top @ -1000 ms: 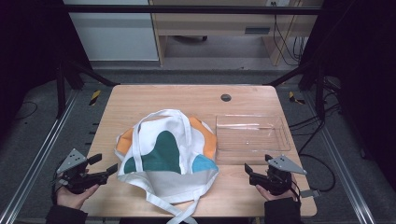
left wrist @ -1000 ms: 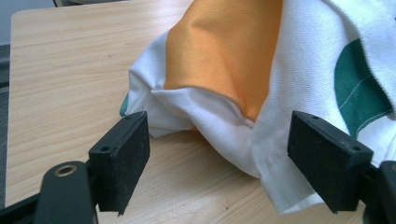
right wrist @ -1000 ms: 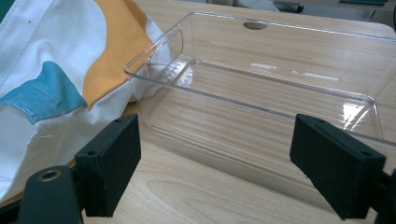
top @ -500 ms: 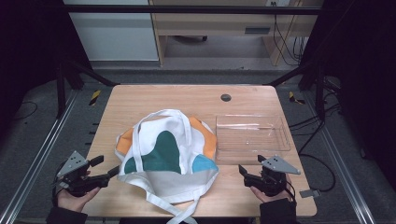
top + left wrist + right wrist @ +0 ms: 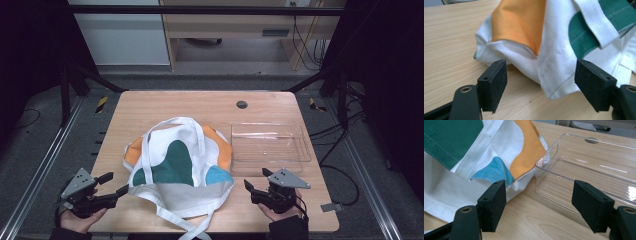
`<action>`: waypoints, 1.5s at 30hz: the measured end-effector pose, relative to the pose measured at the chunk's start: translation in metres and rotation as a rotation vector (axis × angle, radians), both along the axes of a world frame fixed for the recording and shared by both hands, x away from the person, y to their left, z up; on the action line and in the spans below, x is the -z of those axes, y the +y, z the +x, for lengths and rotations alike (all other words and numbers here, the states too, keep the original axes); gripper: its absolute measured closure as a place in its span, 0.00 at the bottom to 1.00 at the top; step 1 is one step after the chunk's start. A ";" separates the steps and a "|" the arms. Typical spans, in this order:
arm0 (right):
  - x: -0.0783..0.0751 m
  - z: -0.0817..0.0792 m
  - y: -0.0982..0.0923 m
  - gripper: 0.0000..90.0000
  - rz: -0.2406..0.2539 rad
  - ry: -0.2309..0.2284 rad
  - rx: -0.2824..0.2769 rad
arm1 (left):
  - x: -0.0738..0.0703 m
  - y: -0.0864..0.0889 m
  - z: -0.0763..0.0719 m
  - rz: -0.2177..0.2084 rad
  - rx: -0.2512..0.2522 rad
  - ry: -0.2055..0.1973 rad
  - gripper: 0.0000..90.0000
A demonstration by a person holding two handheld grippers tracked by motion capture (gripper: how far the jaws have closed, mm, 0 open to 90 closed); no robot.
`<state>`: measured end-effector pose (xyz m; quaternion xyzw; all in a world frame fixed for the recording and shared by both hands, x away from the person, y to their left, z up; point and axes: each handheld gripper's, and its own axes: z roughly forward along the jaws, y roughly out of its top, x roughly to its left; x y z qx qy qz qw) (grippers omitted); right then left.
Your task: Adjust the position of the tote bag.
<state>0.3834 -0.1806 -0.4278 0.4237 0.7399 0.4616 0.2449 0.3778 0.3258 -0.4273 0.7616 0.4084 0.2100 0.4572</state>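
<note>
A white tote bag (image 5: 177, 167) with green, orange and blue patches lies crumpled mid-desk (image 5: 200, 107), beside a clear plastic tray (image 5: 270, 142). The left tool (image 5: 114, 184) is spread at the bag's corner; the right tool (image 5: 256, 180), spread but narrowing, holds nothing.

The wooden bench (image 5: 165, 105) has rounded corners and a pale grain; a small dark round grommet (image 5: 242, 104) sits near its far edge; beyond it stands a light wooden desk (image 5: 225, 25) with black cables (image 5: 300, 45) hanging at its right; a white cabinet panel (image 5: 120, 37) stands at the far left; grey floor (image 5: 45, 145) surrounds the bench, with metal rails (image 5: 35, 175) along both sides and yellow-and-black striped markers (image 5: 101, 104) near the far corners.
</note>
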 end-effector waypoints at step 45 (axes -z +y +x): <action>-0.004 0.008 0.103 0.45 0.010 -0.006 -0.226 | 0.025 -0.023 0.012 0.082 -0.006 0.066 0.79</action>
